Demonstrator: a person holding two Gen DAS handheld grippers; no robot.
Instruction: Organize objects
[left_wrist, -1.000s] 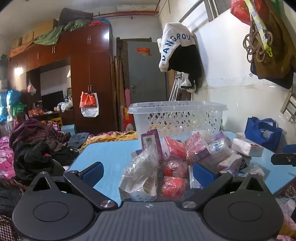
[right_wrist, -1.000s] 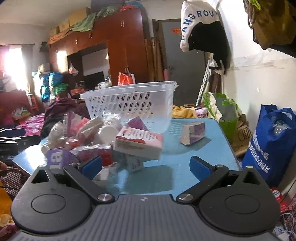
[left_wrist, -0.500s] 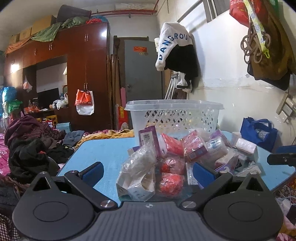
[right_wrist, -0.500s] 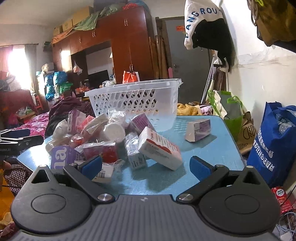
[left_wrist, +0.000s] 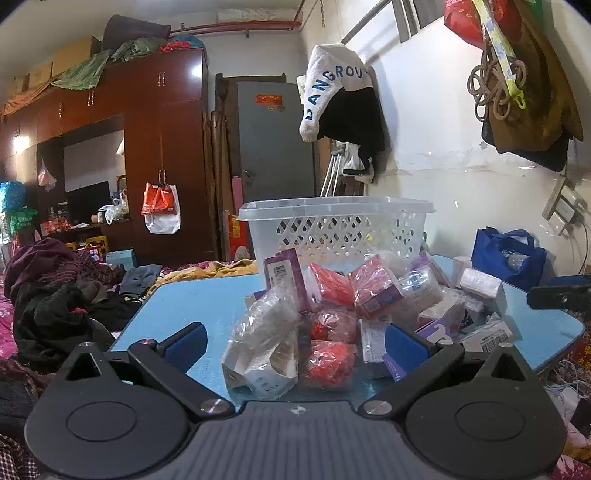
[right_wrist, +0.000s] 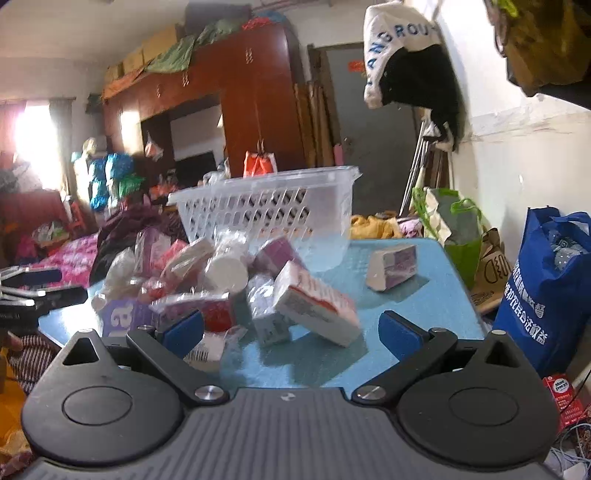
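Facing the white basket (left_wrist: 334, 229), you hold both tools at the near edge of the blue counter (left_wrist: 192, 299). Your left hand-held gripper (left_wrist: 295, 341) has its jaws spread wide and grips nothing; a clear-wrapped packet (left_wrist: 264, 350) and red wrapped packets (left_wrist: 328, 360) lie between its blue pads, in front of the basket. Your right hand-held gripper (right_wrist: 291, 330) is likewise fully spread and empty; a red-and-white box (right_wrist: 317, 304) leans tilted between its pads, in front of the basket (right_wrist: 269, 210). A purple-and-white box (right_wrist: 393, 266) lies apart, to the right of the basket. The remaining packets are piled against the basket's front wall.
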